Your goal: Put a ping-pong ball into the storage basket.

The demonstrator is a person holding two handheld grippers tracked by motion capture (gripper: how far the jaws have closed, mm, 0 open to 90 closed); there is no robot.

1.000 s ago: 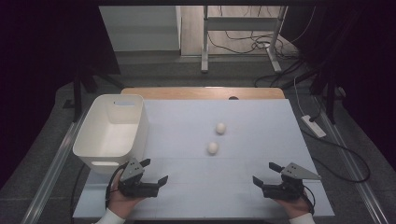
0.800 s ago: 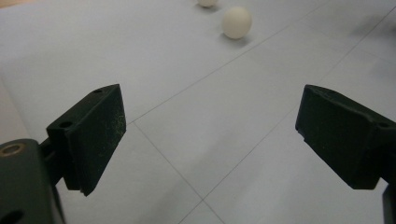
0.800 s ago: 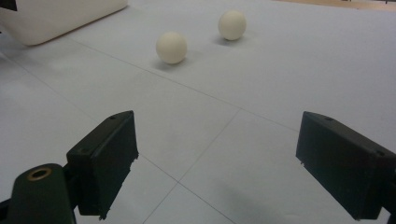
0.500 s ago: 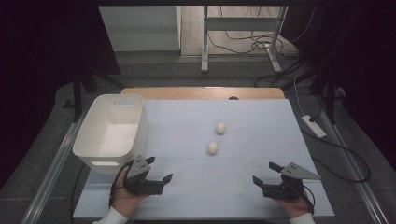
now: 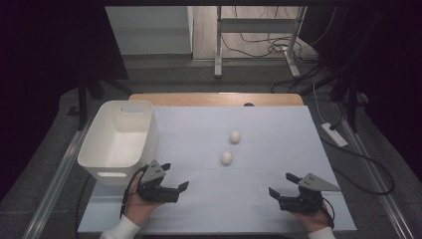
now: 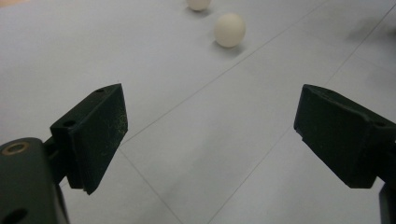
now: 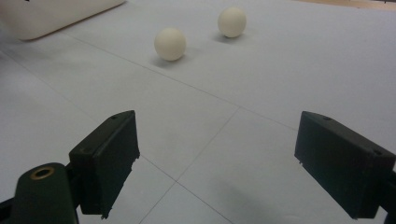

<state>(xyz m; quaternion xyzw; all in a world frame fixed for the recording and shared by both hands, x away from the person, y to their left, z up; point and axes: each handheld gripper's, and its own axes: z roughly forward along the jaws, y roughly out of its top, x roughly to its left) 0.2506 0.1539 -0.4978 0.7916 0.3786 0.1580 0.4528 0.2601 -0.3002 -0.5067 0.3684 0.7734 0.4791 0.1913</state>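
While both grippers sit low over the near edge of the table, neither holds anything. Seen from the high view, the left gripper is held just in front of the bin, its jaws spread wide and angled toward the table's middle; the right gripper sits near the opposite corner, jaws equally wide. Two white balls lie between them, farther out on the mat — the near ball and the far ball, close together but apparently not touching, though the high view is small. From the left gripper view, the near ball rests well beyond the open jaws, with the far ball cut by the top edge. From the right gripper view both balls lie ahead — well apart from the jaws — and the bin's wall shows at upper left.
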